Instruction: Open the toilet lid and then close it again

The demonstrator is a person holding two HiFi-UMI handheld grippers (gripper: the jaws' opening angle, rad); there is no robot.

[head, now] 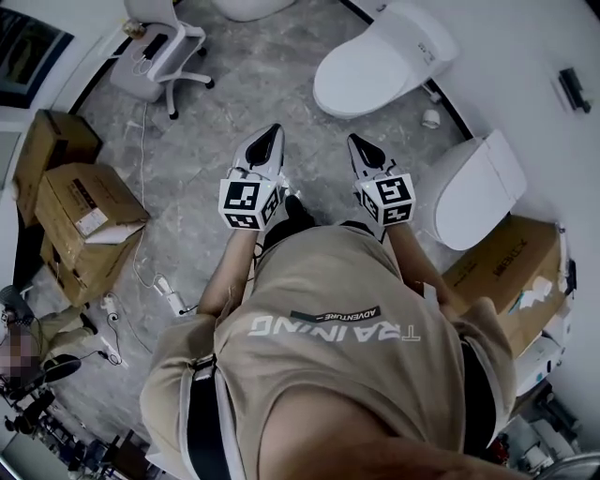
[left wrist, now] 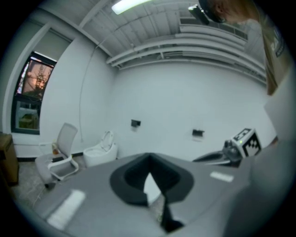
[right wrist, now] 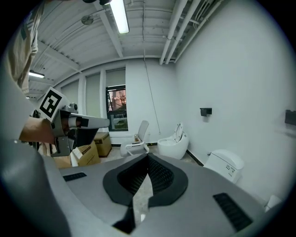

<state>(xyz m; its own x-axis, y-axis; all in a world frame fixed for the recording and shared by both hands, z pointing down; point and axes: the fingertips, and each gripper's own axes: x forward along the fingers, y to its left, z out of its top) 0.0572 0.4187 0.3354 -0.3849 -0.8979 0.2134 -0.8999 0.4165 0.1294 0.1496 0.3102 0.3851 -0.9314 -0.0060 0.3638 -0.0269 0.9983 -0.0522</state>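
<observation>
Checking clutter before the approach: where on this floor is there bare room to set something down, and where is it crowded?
Bare grey marbled floor lies open between the white office chair and the white closed-lid toilet. Crowded: brown cardboard boxes and a white power strip with cables at the left.

A toilet (head: 384,61) stands right, cardboard boxes (head: 84,211) left.

In the head view the top edge cuts off a white bowl (head: 251,7); the person's shirt (head: 328,375) hides the floor beneath; the box label (head: 91,221) is too small to read; in the right gripper view the closed toilet's (right wrist: 225,163) base sits behind the right hand-held gripper (right wrist: 148,159); the left gripper view is blurred.
</observation>
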